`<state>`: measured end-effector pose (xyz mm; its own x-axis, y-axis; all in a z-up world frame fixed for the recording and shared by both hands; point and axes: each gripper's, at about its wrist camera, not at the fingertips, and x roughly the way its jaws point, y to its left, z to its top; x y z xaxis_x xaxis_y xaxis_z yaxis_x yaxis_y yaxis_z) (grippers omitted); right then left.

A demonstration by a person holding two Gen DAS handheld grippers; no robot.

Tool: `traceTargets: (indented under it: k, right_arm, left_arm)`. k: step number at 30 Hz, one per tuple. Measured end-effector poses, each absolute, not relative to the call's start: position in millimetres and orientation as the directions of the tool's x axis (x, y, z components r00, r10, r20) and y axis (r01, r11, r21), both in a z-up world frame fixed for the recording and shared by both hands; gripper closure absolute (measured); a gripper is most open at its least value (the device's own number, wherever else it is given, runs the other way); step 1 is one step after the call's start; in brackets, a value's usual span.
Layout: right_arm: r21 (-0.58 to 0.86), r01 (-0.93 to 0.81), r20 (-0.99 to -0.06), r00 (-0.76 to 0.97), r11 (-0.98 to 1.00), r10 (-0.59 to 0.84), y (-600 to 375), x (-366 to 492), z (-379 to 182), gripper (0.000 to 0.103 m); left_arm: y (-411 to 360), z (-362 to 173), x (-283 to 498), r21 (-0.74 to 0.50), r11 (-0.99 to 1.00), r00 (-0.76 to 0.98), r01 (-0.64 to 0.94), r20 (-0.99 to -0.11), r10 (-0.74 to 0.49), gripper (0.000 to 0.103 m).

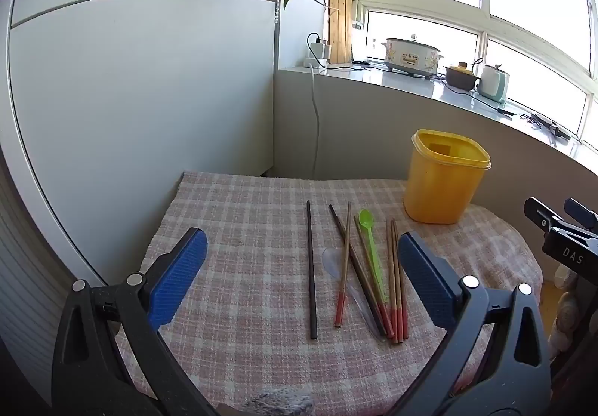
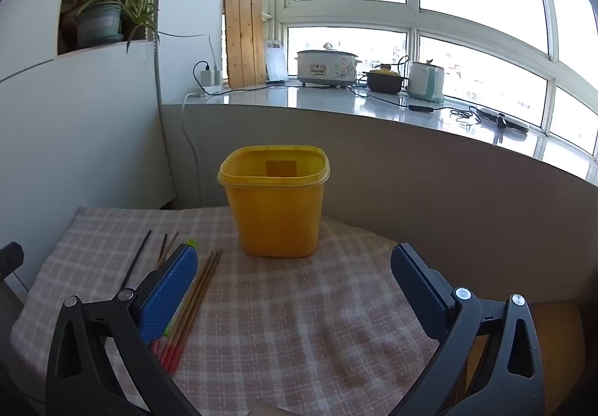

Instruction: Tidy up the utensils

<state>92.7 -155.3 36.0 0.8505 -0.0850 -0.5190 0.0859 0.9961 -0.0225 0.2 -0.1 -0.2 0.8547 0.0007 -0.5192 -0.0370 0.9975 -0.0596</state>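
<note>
I have the left gripper [image 1: 302, 266] hovering over the surface [image 1: 231, 229] with its blue fingers [image 1: 175, 277] spread wide and nothing between the pads; under it, on the checked cloth, lie the utensils: a black chopstick [image 1: 311, 270] alone to the left, then brown chopsticks with red ends [image 1: 345, 266] crossing each other over a clear spoon [image 1: 330, 261], a green spoon [image 1: 370, 247] beside them, and another red-ended pair [image 1: 396, 277] nearest my right finger; the yellow container [image 1: 444, 176] stands upright at the far right of the cloth, apart from the utensils; my right gripper [image 2: 295, 289] faces that container [image 2: 276, 203], its fingers [image 2: 168, 292] likewise wide and holding nothing, the chopsticks just beside its left finger.
</note>
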Motion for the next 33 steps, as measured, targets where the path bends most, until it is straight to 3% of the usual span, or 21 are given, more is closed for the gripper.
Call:
traceTargets:
  k: [33]
  right_arm:
    - [-0.018, 0.109, -0.547, 0.831, 0.994, -0.101, -155.6, 105.4, 22.1, 0.001]
  left_arm:
    - [-5.0, -12.1, 13.1, -0.070, 0.997, 0.841, -0.034, -0.540, -0.009, 0.000]
